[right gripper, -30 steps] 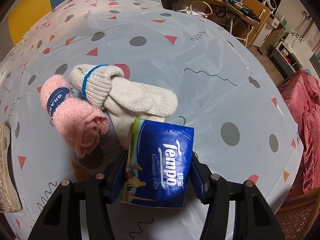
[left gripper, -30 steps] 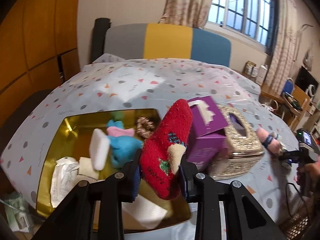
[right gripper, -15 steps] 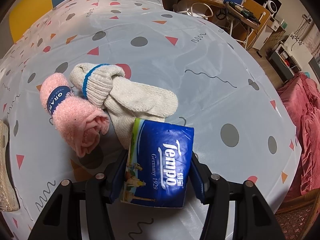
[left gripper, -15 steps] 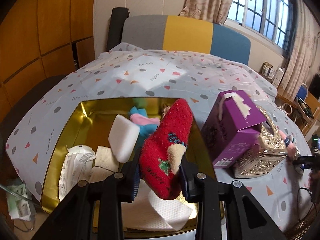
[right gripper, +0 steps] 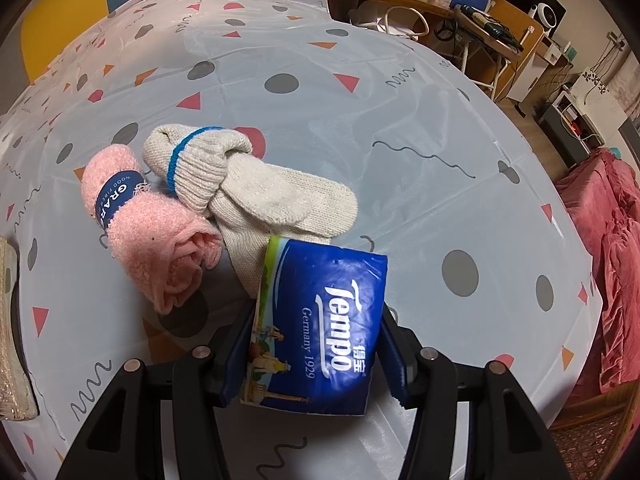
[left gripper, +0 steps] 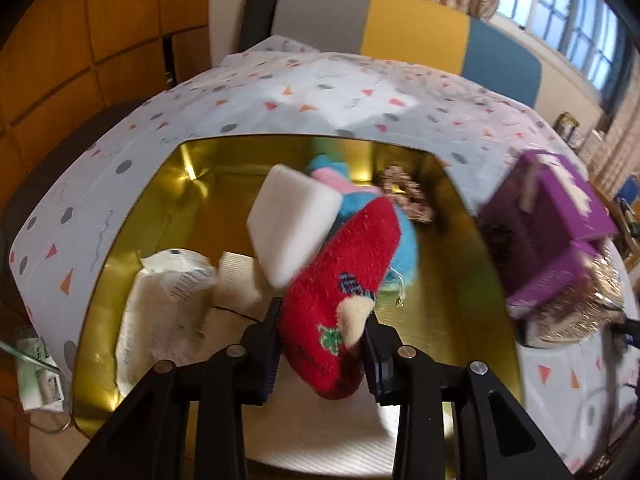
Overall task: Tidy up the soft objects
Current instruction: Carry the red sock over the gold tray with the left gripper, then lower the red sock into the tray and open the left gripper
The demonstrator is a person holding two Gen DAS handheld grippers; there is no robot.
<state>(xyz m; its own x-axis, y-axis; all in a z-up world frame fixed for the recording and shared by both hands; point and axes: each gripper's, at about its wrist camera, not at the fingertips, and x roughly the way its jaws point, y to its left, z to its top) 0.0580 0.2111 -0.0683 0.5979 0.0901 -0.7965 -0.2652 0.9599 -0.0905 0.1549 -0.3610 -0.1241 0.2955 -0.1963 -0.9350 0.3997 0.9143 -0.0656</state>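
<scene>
Red fuzzy sock (left gripper: 340,288) with a cream patch and small stitched motifs stands up between the left gripper's (left gripper: 322,350) two black fingers, which press on it from both sides; the jaws have just been easing slightly wider, yet the sock is pinched between them. It hangs over the gold metal tray (left gripper: 492,264), whose rim frames most of the left wrist view. Inside that tray, a white foam block (left gripper: 292,224) leans just left of the sock's upper end, and a blue and pink plush toy (left gripper: 352,196) lies behind it. A white plastic packet of wipes (left gripper: 160,304) rests at the tray's left side, a brown ruffled scrunchie (left gripper: 408,196) sits near its far right corner, and white paper towel (left gripper: 320,432) covers its near floor. Just outside the tray's right wall stands a purple cardboard tissue box (left gripper: 560,232).

In the right wrist view, the right gripper (right gripper: 316,354) is closed on a blue Tempo tissue pack (right gripper: 320,328), one finger against each side, partly open to the pack's width. Beyond the pack, on the pale patterned tablecloth (right gripper: 360,120), lie a bundled cream knitted sock pair with a blue stripe (right gripper: 248,188), touching the pack's far edge, and a rolled pink fluffy sock pair with a blue paper band (right gripper: 152,232) just left of it.
</scene>
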